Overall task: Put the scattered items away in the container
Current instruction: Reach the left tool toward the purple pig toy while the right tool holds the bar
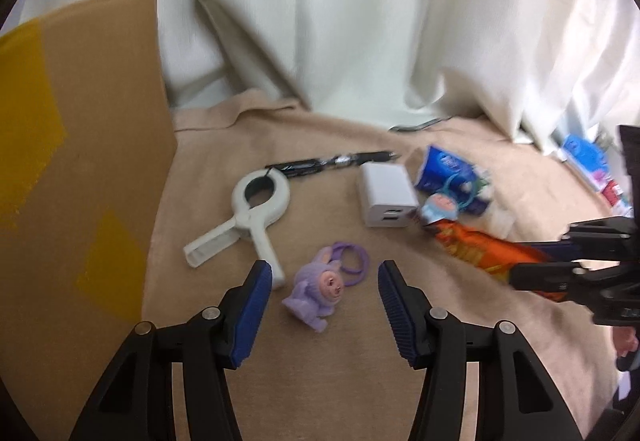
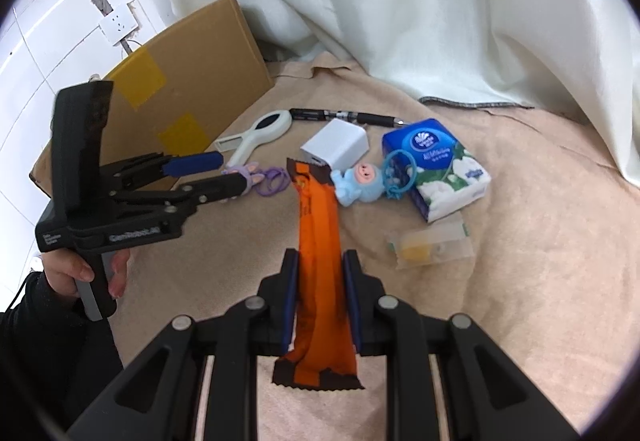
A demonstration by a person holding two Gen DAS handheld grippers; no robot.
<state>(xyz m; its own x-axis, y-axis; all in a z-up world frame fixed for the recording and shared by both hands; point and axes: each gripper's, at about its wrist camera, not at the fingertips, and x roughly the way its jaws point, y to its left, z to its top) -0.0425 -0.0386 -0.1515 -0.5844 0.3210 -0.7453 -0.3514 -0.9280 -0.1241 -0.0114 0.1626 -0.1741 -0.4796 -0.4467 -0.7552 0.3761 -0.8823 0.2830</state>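
Little of the tidying looked done. The cardboard box (image 2: 188, 81), which I took for the container, stood at the upper left of the right wrist view and filled the left edge of the left wrist view; neither picture showed its inside, so whether anything already lay in it I could not tell.

The right gripper (image 2: 320, 261) was clamped on the orange snack wrapper (image 2: 318, 241), its two pads pressed against the wrapper's sides near the centre bottom of its own view, while the wrapper's far end reached toward the white charger (image 2: 336, 147). Whether the wrapper was lifted clear of the beige cloth (image 2: 520, 261) could not be judged.

The left gripper (image 1: 324, 293) was wide apart and held nothing. The purple bunny toy (image 1: 316, 293) lay between its fingers at the lower centre of the left wrist view, seemingly untouched (a likely next pick, in my judgement).

Everything else lay out on the cloth: the white clamp (image 1: 248, 217) left of centre, the black pen (image 1: 332, 163) above it, the charger at centre, the blue tissue pack (image 2: 436, 169) and the blue doll (image 2: 360, 183) right of centre, and a small clear packet (image 2: 432, 243) below the tissues. By this showing, one item was in hand and at least seven remained to be moved.
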